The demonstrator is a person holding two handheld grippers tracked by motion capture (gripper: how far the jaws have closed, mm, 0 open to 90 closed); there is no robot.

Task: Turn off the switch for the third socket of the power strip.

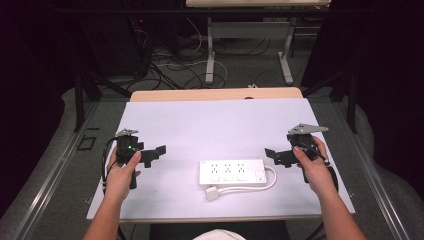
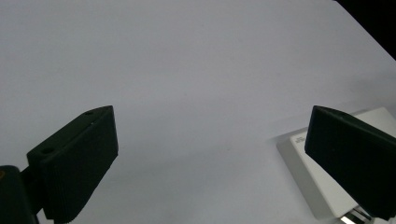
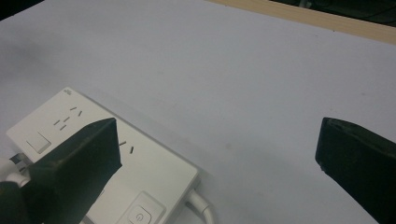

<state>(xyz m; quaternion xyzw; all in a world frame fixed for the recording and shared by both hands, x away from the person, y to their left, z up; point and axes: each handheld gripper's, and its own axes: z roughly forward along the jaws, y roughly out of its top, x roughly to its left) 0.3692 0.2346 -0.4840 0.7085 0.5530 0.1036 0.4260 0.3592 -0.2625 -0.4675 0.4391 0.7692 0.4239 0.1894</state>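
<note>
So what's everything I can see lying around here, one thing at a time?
White plastic power strip: one, white, near middle of the sheet, between the two tools.
White cable with plug: one, white, loops from the strip's right end to its front.
White sheet: one, covers the tabletop.
Wooden table: one, pale wood, edge shows at the far side.
Left tool: one, black, open, held above the sheet's left side.
Right tool: one, black, open, at the right.
</note>
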